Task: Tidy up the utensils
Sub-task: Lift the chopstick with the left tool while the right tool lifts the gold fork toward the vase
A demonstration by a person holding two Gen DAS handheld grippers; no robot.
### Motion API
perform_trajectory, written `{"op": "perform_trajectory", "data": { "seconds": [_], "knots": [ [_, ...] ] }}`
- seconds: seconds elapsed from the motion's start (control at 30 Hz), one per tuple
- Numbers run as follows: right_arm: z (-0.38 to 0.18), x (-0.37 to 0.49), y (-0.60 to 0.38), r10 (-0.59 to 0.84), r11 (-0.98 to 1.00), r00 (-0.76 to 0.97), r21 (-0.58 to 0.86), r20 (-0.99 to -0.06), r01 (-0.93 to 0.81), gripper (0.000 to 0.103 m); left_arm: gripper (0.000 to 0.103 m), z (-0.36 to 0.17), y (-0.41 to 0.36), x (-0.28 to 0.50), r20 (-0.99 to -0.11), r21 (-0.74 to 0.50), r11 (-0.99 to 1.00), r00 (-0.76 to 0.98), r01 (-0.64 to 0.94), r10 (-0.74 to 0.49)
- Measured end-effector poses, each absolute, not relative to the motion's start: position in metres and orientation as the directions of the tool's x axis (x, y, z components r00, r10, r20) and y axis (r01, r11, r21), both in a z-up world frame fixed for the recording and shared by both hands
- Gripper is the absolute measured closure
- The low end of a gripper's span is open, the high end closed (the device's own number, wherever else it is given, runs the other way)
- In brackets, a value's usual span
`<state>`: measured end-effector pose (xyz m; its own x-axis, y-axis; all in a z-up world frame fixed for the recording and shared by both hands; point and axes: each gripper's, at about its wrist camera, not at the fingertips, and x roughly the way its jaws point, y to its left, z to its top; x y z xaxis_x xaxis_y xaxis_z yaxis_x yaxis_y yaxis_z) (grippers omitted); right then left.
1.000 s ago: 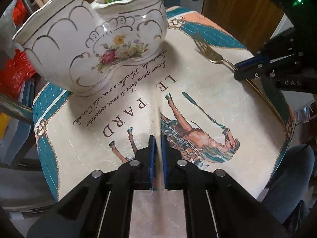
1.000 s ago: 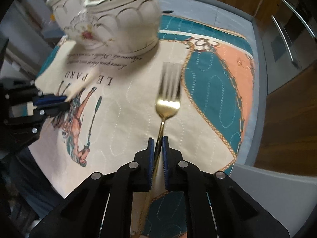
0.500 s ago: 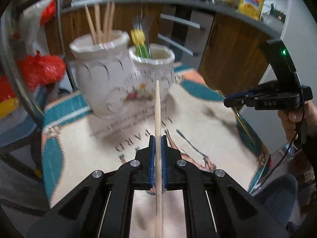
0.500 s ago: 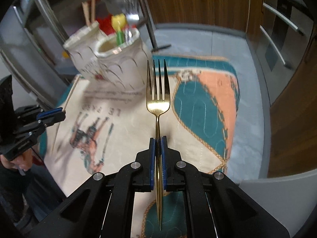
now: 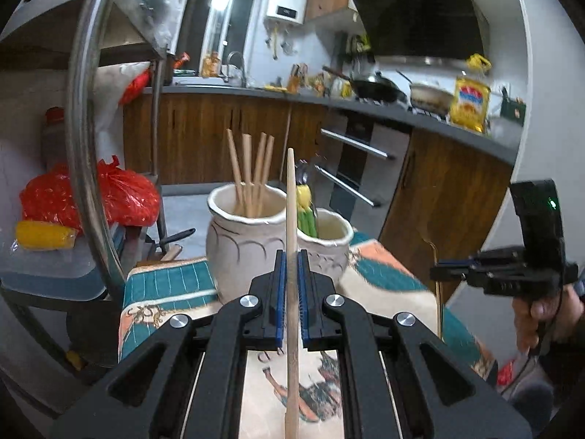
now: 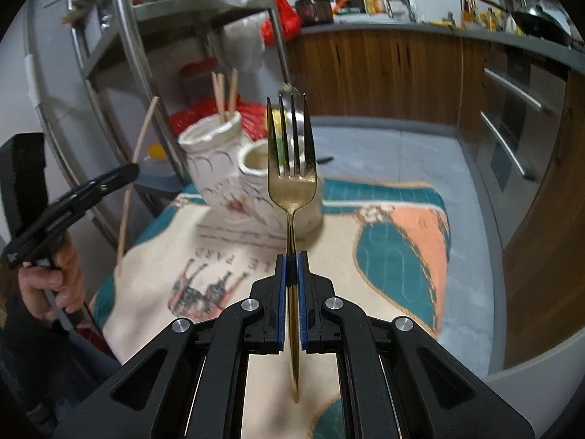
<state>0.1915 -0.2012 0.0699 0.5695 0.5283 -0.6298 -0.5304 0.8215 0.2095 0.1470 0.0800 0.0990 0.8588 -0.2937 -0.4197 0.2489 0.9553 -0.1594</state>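
My left gripper [image 5: 291, 256] is shut on a wooden chopstick [image 5: 291, 205] that stands upright, raised above the patterned cloth [image 5: 376, 278]. My right gripper [image 6: 291, 258] is shut on a gold fork [image 6: 290, 168], tines up. Behind both stands a white double ceramic holder [image 5: 245, 252]: its left pot holds several chopsticks [image 5: 252, 172], its right pot [image 5: 325, 245] holds green and yellow handled utensils. The holder also shows in the right wrist view [image 6: 234, 183]. The right gripper with the fork shows at the right of the left wrist view [image 5: 437, 274]; the left gripper shows at the left of the right wrist view [image 6: 128, 172].
A metal rack [image 5: 82, 146] with a red bag [image 5: 120, 194] stands left of the table. Wooden kitchen cabinets [image 5: 431, 197] with metal handles lie behind and to the right. The cloth's edge [image 6: 444, 256] drops to a grey floor [image 6: 395, 150].
Both grippers have lifted from the cloth and tilted up. The chopstick and the fork came up with them and now stand upright in front of the holder.
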Motion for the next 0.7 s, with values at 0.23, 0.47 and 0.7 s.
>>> {"op": "perform_trajectory", "data": {
  "seconds": [0.23, 0.47, 0.7],
  "knots": [
    [0.081, 0.193, -0.19, 0.568, 0.801, 0.596, 0.213, -0.568, -0.56, 0.096, 0.097, 0.108, 0.094, 0.161, -0.352, -0.201, 0.954, 0.892, 0.224, -0.284],
    [0.097, 0.197, -0.175, 0.612, 0.772, 0.61, 0.213, -0.503, -0.599, 0.096, 0.097, 0.125, 0.102, 0.179, -0.271, -0.229, 0.947, 0.919, 0.226, -0.285],
    [0.11, 0.206, -0.166, 0.672, 0.728, 0.602, 0.234, -0.432, -0.644, 0.096, 0.097, 0.131, 0.094, 0.195, -0.217, -0.242, 0.941, 0.932, 0.235, -0.289]
  ]
}}
